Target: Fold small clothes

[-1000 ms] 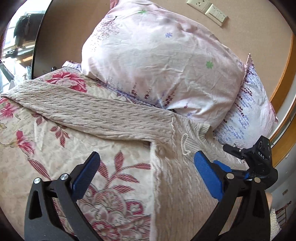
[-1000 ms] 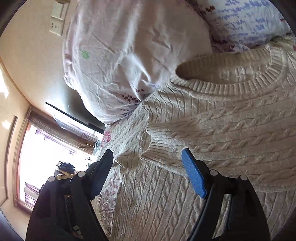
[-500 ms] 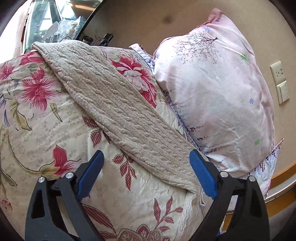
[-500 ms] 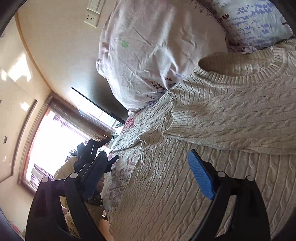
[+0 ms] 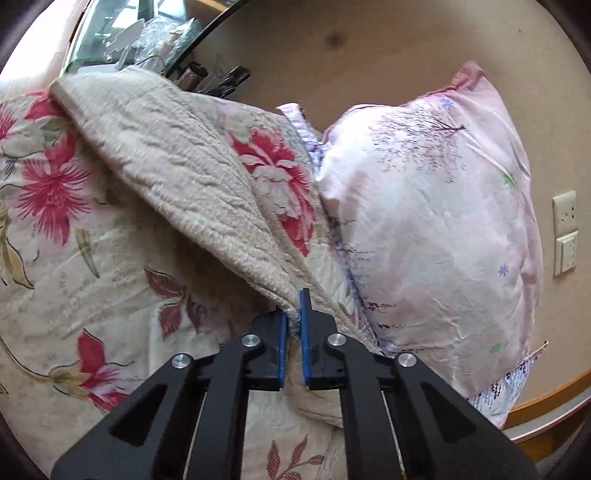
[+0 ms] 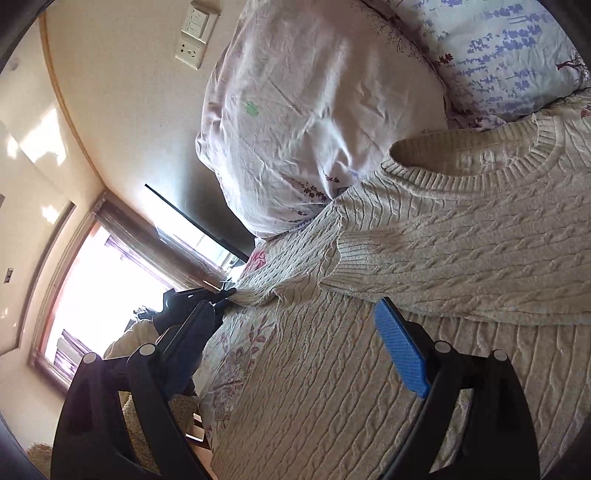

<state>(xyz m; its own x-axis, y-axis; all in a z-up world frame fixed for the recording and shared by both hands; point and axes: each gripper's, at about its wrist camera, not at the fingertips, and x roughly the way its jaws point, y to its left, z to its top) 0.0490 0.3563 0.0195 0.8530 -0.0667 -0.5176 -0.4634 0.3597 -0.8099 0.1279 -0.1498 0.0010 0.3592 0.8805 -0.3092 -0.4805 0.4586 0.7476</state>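
A beige cable-knit sweater [image 6: 424, 295] lies on a floral bedspread [image 5: 74, 280]. One sleeve is folded across its chest [image 6: 461, 266]. The other sleeve [image 5: 177, 177] stretches out to the far left. My left gripper [image 5: 293, 325] is shut on that sleeve near the shoulder and lifts its edge. It also shows in the right wrist view [image 6: 218, 295], pinching the sleeve. My right gripper [image 6: 295, 354] is open and empty, hovering over the sweater's body below the folded sleeve.
A pink pillow [image 5: 424, 229] and a purple-patterned pillow [image 6: 509, 55] lean against the wall behind the sweater's collar [image 6: 480, 173]. A glass-topped table with clutter [image 5: 155, 33] stands past the bed's far corner. A bright window [image 6: 99, 288] is on the left.
My left gripper has closed on the outstretched sleeve, which now rises off the bedspread. My right gripper stays open over the sweater with a slight shift of view.
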